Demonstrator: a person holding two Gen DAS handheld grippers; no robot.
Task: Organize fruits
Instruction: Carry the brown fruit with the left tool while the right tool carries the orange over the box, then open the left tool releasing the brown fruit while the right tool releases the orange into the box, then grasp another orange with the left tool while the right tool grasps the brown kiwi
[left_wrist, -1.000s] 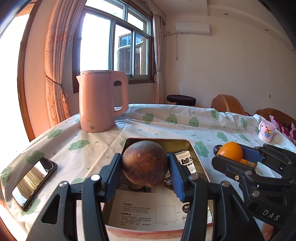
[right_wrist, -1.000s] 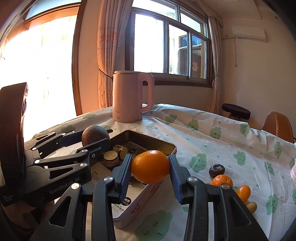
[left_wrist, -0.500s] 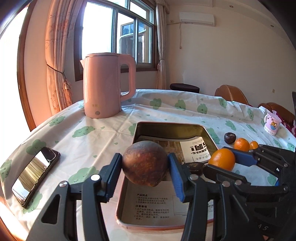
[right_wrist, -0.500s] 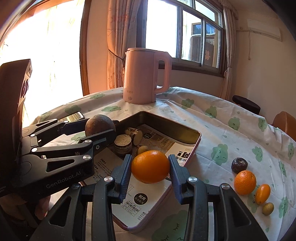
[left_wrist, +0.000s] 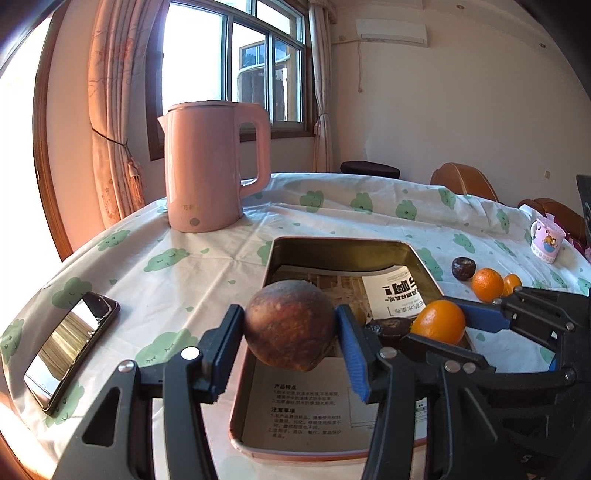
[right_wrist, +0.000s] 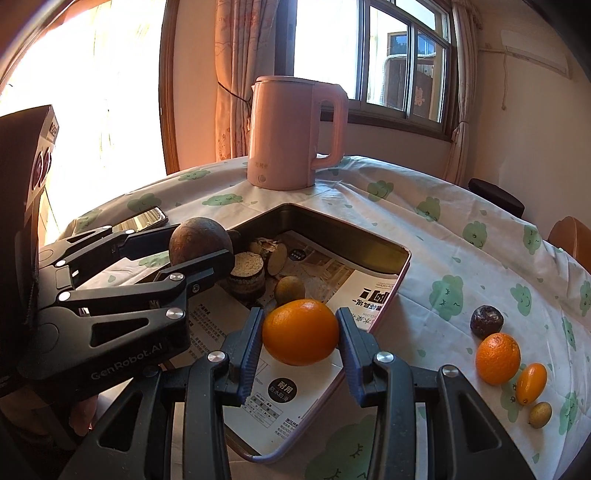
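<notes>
- The left gripper (left_wrist: 290, 334) has its fingers clamped on a round, rough brown fruit (left_wrist: 290, 329), at frame centre above the rectangular metal tin (left_wrist: 341, 242).
- The right gripper (right_wrist: 301, 338) pinches a smooth orange (right_wrist: 301, 331) over the tin's near corner.
- Compared with a second ago, both fruits hang lower, farther over the paper-lined tin on the cloud-print counter (left_wrist: 177, 266).
</notes>
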